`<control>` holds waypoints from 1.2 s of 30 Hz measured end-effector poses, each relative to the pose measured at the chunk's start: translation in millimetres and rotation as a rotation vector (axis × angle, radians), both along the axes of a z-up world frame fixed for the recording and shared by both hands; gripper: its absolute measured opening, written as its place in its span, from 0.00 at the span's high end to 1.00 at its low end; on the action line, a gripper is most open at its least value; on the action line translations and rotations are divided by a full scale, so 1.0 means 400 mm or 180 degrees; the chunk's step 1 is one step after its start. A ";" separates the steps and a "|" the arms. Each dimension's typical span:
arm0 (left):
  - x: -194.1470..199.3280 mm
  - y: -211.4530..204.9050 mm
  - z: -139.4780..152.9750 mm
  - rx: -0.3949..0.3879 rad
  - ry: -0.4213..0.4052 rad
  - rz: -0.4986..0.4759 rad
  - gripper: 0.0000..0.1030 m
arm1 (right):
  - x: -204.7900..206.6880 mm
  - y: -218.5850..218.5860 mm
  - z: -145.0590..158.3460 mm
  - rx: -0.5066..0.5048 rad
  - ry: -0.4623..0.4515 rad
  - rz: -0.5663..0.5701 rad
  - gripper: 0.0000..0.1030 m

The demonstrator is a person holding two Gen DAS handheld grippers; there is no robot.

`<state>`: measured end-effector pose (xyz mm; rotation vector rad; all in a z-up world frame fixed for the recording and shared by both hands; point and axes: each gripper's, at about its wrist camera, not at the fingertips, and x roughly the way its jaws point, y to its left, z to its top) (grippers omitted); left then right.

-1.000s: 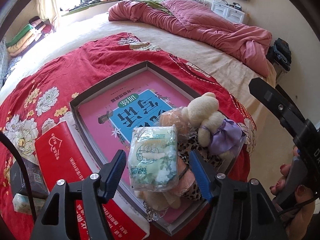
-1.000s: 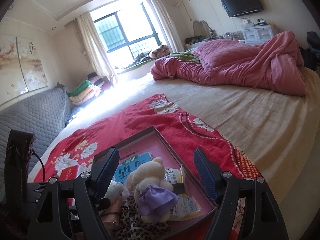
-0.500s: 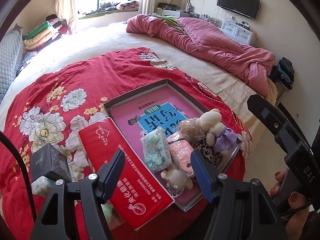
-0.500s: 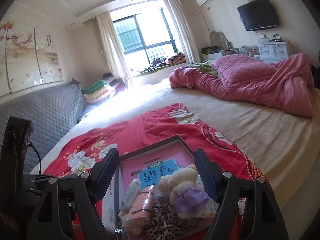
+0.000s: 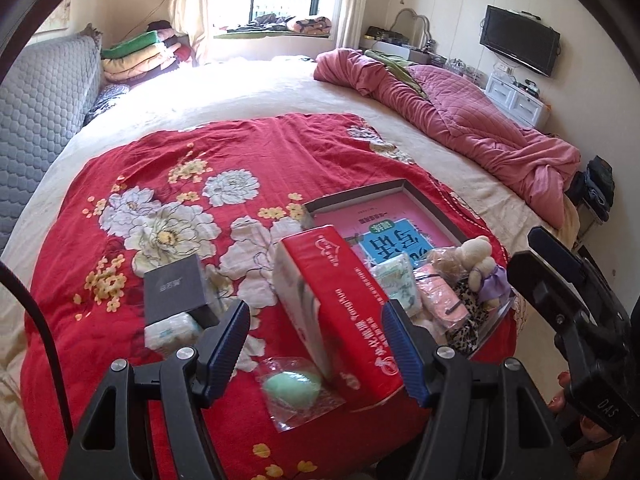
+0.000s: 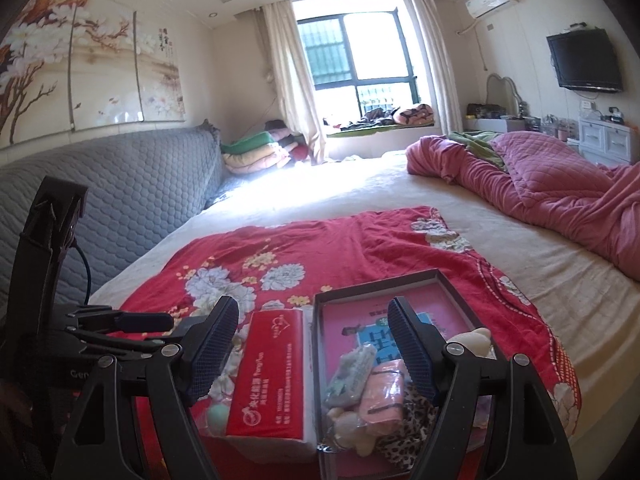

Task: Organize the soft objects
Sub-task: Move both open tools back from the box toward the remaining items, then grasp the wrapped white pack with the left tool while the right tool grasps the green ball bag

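A shallow grey box (image 5: 434,210) with a pink book in it lies on the red floral cloth (image 5: 160,184). In its near end lie a green tissue pack (image 5: 396,282), a pink pouch (image 5: 440,296), a leopard-print piece (image 5: 464,320) and a cream plush bear with a purple bow (image 5: 480,264). The box also shows in the right wrist view (image 6: 332,300). My left gripper (image 5: 316,348) is open and empty above a red tissue pack (image 5: 340,308) and a bagged green sponge (image 5: 294,386). My right gripper (image 6: 314,348) is open and empty over the box's near end.
A dark small box (image 5: 176,288) rests on a white tissue pack (image 5: 172,332) at the left. A pink quilt (image 5: 460,128) lies bunched at the far right. A grey padded headboard (image 5: 36,120) runs along the left. The bed edge is close on the right.
My left gripper has pulled back and swung left, leaving the green tissue pack in the box. My right gripper has risen and drawn back.
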<state>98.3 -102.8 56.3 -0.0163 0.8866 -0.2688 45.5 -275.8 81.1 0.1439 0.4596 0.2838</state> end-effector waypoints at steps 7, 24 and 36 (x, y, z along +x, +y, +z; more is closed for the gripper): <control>-0.013 0.144 -0.053 -0.0006 0.0140 0.0367 0.34 | -0.011 0.137 -0.021 -0.0192 0.0118 0.0406 0.24; -0.008 0.340 -0.204 -0.0332 0.0585 0.0777 0.33 | 0.006 0.437 -0.221 -0.1642 0.0562 0.1294 0.24; 0.100 0.306 -0.241 -0.0481 0.0717 0.0757 0.31 | 0.028 0.523 -0.363 -0.2678 0.0505 0.1596 0.24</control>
